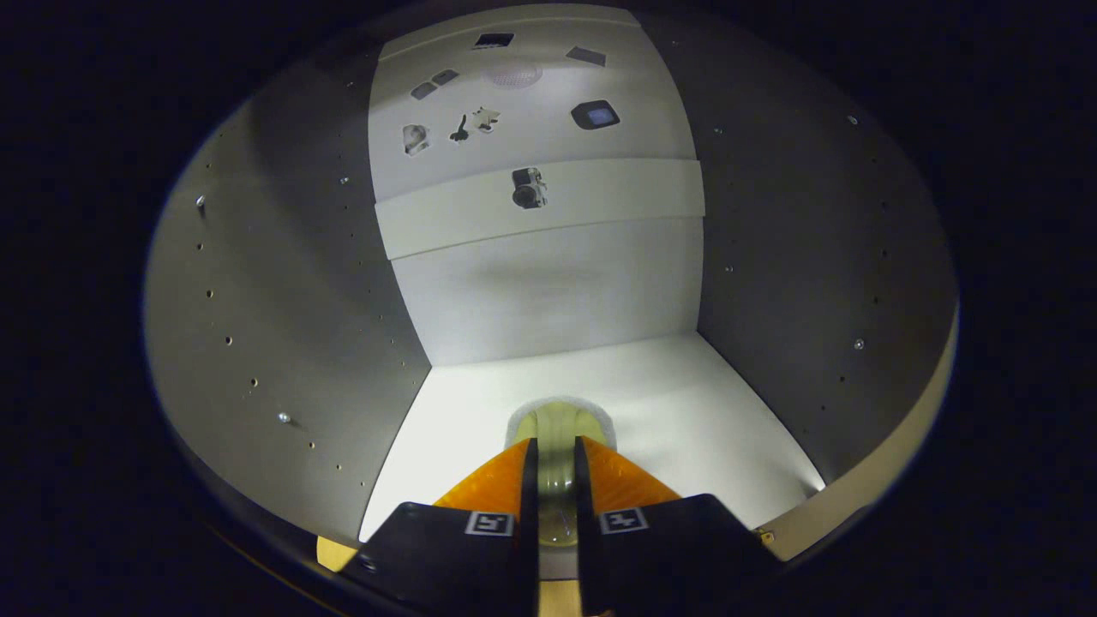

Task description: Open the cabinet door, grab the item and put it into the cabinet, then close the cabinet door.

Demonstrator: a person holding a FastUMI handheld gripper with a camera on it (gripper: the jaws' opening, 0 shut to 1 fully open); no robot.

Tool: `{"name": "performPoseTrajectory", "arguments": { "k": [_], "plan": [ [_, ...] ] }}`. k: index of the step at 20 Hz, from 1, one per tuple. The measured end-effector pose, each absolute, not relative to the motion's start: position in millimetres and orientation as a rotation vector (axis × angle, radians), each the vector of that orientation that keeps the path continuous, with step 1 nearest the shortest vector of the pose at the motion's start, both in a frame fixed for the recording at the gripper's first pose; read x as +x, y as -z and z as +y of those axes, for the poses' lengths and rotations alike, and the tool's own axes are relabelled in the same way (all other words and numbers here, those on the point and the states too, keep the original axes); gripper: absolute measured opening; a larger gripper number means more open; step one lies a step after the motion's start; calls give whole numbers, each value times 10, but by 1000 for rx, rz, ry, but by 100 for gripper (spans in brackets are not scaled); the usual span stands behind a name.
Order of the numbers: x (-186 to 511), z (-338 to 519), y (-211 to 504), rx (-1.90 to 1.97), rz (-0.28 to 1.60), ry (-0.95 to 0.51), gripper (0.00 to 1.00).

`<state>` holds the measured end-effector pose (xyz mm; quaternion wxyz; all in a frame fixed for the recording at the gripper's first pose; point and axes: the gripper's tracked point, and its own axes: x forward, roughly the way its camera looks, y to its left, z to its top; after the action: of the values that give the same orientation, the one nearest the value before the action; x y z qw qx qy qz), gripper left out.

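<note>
I am looking into the open cabinet, with its white floor [686, 403], pale back wall [548, 300] and grey side walls. My gripper [555, 442] reaches in over the front of the floor. Both fingers press on a pale yellowish, translucent rounded item [559, 420] that pokes out just ahead of the fingertips. The item's rear part is hidden between the fingers. A soft shadow rings it on the floor, and I cannot tell whether it touches the floor or hangs just above it.
The left side wall [291, 326] and right side wall [814, 300] carry rows of small holes and screws. A pale crossbar [617, 201] with a small camera [528, 188] spans the top of the back. The cabinet's front edge [857, 493] curves past on the right.
</note>
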<state>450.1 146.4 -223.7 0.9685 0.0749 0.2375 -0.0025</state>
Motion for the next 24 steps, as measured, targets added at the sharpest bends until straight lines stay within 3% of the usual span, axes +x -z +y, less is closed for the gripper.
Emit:
{"name": "performPoseTrajectory", "arguments": {
  "k": [3,6,12,18,24],
  "plan": [
    [4479,1496,2310,150,502,-4,32],
    [4430,1466,2186,102,458,0,75],
    [3935,1537,1502,47,265,-40,95],
    [2465,1478,663,34,61,-19,96],
    [844,1063,542,19,-5,53,96]
  ]
}}
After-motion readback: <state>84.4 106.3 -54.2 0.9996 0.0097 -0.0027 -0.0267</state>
